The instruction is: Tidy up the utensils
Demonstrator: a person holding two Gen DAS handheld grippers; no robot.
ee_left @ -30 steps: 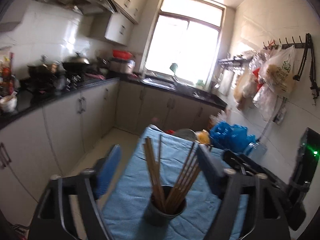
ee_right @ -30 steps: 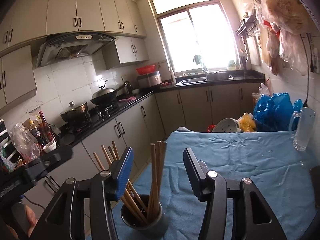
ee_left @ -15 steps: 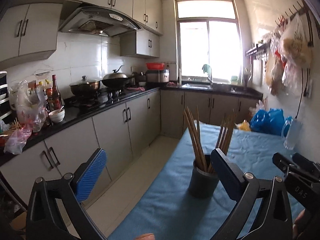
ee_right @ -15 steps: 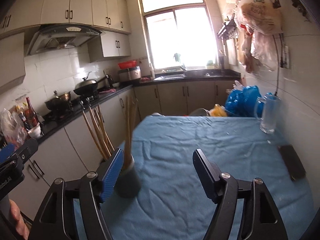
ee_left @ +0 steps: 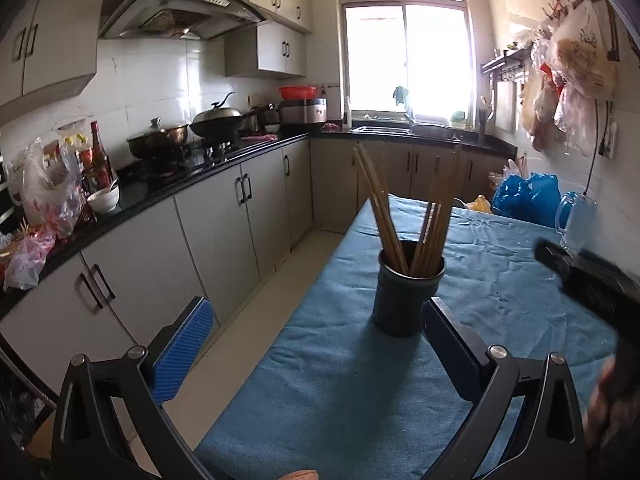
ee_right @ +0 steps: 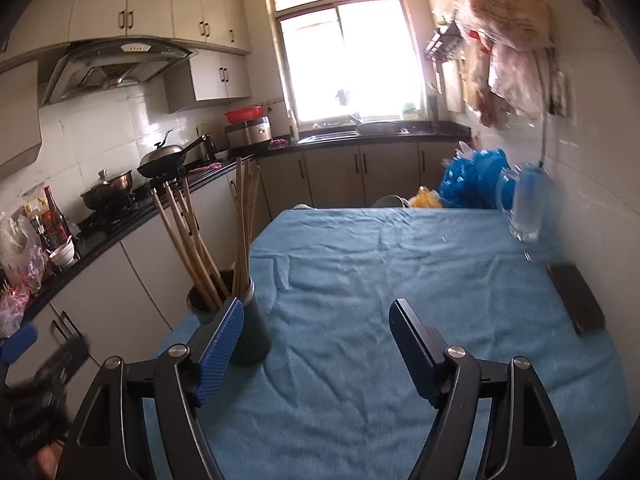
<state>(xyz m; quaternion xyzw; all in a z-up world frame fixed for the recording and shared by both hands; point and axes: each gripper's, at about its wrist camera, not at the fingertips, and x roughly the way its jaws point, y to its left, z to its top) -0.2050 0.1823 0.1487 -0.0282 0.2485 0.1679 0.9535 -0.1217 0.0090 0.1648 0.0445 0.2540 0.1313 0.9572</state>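
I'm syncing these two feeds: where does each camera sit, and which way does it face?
Left wrist: on the left gripper, facing the window along the table's left edge; its open fingers, part of the right gripper.
Right wrist: on the right gripper, facing mid-table; its opening fingers.
Shared: chopstick cup, glass mug.

In your left wrist view, the right gripper (ee_left: 592,280) is a dark blur at the right edge, and your hand (ee_left: 612,412) below it is smeared and cropped. From the right wrist, the glass mug (ee_right: 524,204) and hanging bags (ee_right: 508,40) are motion-blurred, your left gripper (ee_right: 40,364) is a cut-off smudge, and a blue pad hides part of the chopstick holder (ee_right: 256,332).
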